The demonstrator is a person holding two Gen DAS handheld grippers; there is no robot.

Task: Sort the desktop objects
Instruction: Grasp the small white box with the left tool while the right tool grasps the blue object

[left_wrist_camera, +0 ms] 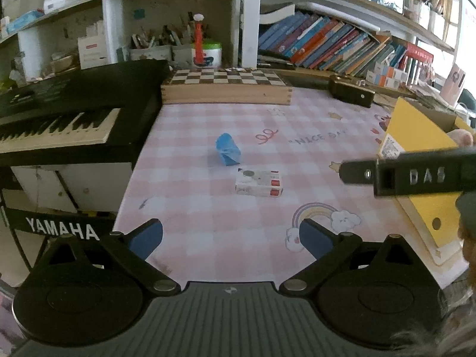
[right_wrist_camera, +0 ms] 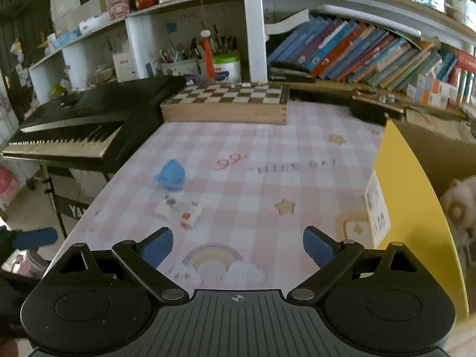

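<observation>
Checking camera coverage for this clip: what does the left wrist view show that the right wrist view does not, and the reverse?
Only the left wrist view shows the right gripper's black body with raised letters crossing in from the right, and the full YAMAHA lettering on the keyboard stand.

Only the right wrist view shows a pale plush toy inside the yellow box, and a blue fingertip at the far left edge.

Both show the blue object, the small white box, the chessboard, the checked tablecloth and open jaws.

Matt wooden chessboard box, glossy black keyboard, smooth checked tablecloth.
</observation>
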